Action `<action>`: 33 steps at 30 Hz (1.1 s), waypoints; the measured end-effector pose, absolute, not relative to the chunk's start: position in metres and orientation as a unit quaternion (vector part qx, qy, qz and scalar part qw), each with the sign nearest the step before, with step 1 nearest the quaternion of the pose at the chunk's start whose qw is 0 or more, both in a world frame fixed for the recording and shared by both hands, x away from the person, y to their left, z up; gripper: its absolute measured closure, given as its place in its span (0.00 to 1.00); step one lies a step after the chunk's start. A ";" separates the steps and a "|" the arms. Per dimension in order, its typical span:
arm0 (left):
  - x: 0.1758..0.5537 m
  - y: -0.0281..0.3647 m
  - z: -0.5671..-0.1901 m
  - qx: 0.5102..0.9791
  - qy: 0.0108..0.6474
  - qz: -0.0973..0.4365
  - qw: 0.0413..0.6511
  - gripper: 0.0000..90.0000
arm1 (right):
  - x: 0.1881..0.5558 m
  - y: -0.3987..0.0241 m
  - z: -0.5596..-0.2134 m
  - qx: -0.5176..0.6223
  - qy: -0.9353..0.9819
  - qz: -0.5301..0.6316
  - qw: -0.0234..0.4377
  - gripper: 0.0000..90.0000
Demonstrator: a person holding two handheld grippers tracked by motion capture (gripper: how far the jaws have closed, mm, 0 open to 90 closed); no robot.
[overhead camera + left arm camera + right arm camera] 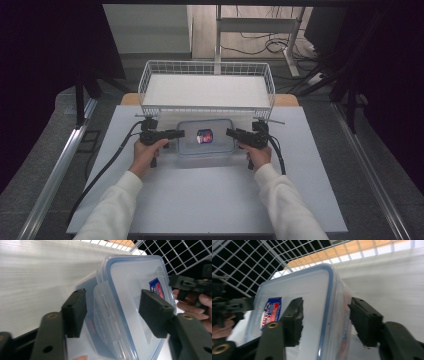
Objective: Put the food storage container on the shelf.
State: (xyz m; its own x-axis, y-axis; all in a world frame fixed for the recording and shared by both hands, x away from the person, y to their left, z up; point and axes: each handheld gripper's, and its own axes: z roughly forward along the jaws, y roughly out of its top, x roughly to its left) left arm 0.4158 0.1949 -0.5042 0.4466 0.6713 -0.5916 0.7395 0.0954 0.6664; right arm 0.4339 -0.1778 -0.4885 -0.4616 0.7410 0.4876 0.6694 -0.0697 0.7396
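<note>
- A clear plastic container (206,136) with a blue-rimmed lid lies flat on the grey table (210,200), lid up, just in front of the white wire basket (206,89).
- Its long axis runs left to right across the table, parallel to the basket's front wall; the short ends face the two grippers.
- A blue and red label (205,135) sits near the middle of the lid; in the left gripper view it shows beyond the far jaw, and in the right gripper view beside the near jaw.
- The left gripper (175,134) points level toward the container's left end. In the left gripper view (113,312) its jaws straddle that end's side latch and lid rim, moderately open, with a visible gap between each pad and the plastic.
- The right gripper (232,133) points level at the right end. In the right gripper view (325,320) its jaws stand on either side of the lid's rim, also parted and not pressing on it.
- Each gripper is held by a hand in a white sleeve coming in from the near edge, with cables trailing back over the table.
</note>
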 end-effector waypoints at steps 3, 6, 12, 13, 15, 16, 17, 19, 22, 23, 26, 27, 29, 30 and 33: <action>0.407 0.198 -0.495 0.683 0.512 -0.015 0.520 0.38 | 0.425 -0.181 -0.479 0.498 0.692 0.519 0.059 0.47; 0.393 0.201 -0.486 0.692 0.501 0.000 0.520 0.35 | 0.410 -0.185 -0.468 0.471 0.711 0.517 0.079 0.46; 0.355 0.204 -0.478 0.724 0.474 0.023 0.500 0.32 | 0.372 -0.182 -0.463 0.410 0.777 0.468 0.101 0.60; 0.349 0.203 -0.477 0.730 0.469 0.029 0.496 0.32 | 0.365 -0.179 -0.464 0.395 0.792 0.455 0.103 0.66; 0.337 0.202 -0.477 0.741 0.463 0.037 0.485 0.32 | 0.353 -0.172 -0.467 0.364 0.819 0.432 0.105 0.75; 0.332 0.202 -0.477 0.746 0.461 0.039 0.480 0.31 | 0.348 -0.168 -0.469 0.350 0.831 0.420 0.108 0.79; 0.327 0.201 -0.477 0.749 0.458 0.043 0.476 0.31 | 0.343 -0.164 -0.472 0.335 0.841 0.410 0.109 0.82; 0.319 0.201 -0.477 0.752 0.455 0.045 0.474 0.31 | 0.336 -0.155 -0.478 0.312 0.857 0.393 0.113 0.89; 0.307 0.201 -0.477 0.755 0.452 0.043 0.473 0.30 | 0.331 -0.141 -0.487 0.288 0.874 0.374 0.114 0.95; 0.304 0.202 -0.477 0.756 0.452 0.043 0.472 0.30 | 0.331 -0.136 -0.490 0.284 0.878 0.369 0.114 0.96; 0.294 0.204 -0.478 0.754 0.453 0.040 0.474 0.30 | 0.335 -0.124 -0.498 0.280 0.881 0.361 0.123 0.98; 0.291 0.204 -0.479 0.755 0.452 0.040 0.473 0.30 | 0.338 -0.121 -0.501 0.281 0.881 0.358 0.127 0.99; 0.286 0.203 -0.481 0.762 0.451 0.042 0.463 0.30 | 0.344 -0.113 -0.505 0.284 0.881 0.356 0.132 0.99; 0.284 0.202 -0.482 0.768 0.448 0.048 0.456 0.30 | 0.347 -0.110 -0.507 0.285 0.880 0.355 0.133 0.99; 0.277 0.203 -0.485 0.770 0.445 0.043 0.455 0.29 | 0.354 -0.097 -0.512 0.291 0.879 0.351 0.139 0.99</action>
